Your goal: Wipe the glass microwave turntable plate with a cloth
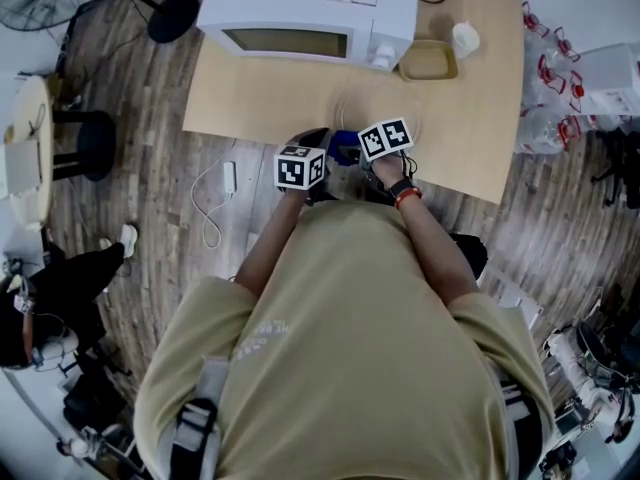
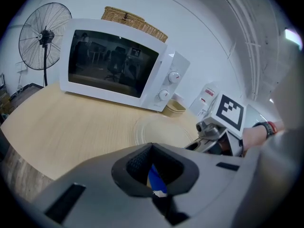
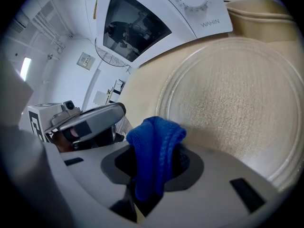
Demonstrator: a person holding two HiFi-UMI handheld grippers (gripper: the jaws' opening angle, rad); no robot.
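The clear glass turntable plate [image 1: 385,116] lies flat on the wooden table in front of the microwave; it also shows as the plate [image 2: 159,131] in the left gripper view and the plate [image 3: 237,94] in the right one. A blue cloth [image 1: 344,147] hangs between my two grippers at the plate's near edge. My right gripper [image 3: 153,171] is shut on a thick fold of the cloth [image 3: 154,151]. My left gripper [image 2: 155,180] is shut on a thin strip of the same cloth [image 2: 156,180]. In the head view the left gripper [image 1: 316,146] and right gripper [image 1: 352,152] sit close together.
A white microwave [image 1: 310,13] stands shut at the back of the table [image 1: 250,98]. A beige bowl [image 1: 428,60] and a white bottle [image 1: 465,38] sit to its right. A floor fan [image 2: 43,36] stands at the left. A person [image 1: 60,288] sits on the floor at left.
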